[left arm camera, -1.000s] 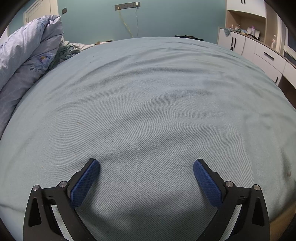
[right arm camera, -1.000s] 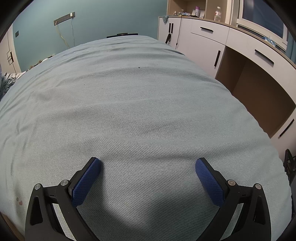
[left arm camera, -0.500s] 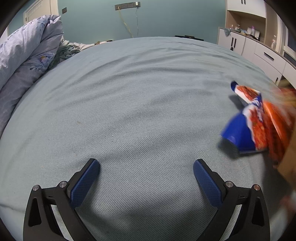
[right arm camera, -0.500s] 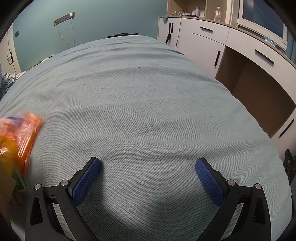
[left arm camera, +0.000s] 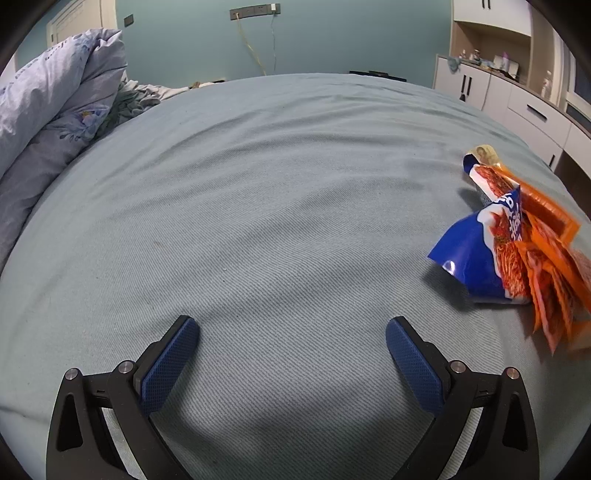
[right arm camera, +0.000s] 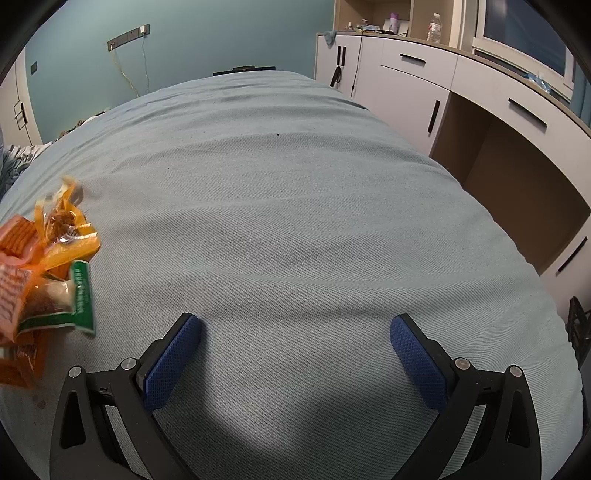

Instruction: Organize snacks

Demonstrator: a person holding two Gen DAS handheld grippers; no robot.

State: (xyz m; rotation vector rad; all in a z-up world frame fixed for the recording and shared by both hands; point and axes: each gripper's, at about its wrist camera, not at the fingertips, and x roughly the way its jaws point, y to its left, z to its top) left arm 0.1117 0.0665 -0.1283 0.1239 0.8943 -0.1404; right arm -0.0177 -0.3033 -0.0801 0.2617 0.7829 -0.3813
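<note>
A heap of snack packets lies on the pale blue bed sheet (left arm camera: 258, 221). In the left wrist view a blue bag with red print (left arm camera: 476, 254) sits at the right, with several orange packets (left arm camera: 550, 280) spilling beside it, partly blurred. In the right wrist view the same heap is at the far left: orange packets (right arm camera: 22, 240), a clear yellow-edged packet (right arm camera: 64, 229) and a green-and-white packet (right arm camera: 70, 299). My left gripper (left arm camera: 291, 339) is open and empty, left of the heap. My right gripper (right arm camera: 295, 338) is open and empty, right of it.
A crumpled lilac duvet (left arm camera: 55, 122) is piled at the bed's left. White cabinets and drawers (right arm camera: 424, 85) with a desk recess (right arm camera: 517, 173) run along the bed's right side. A cable hangs from a wall socket strip (left arm camera: 255, 11).
One second ago the bed was bare. Snack packets then dropped in between the two grippers and have spread out more on the sheet. Neither gripper has moved.
</note>
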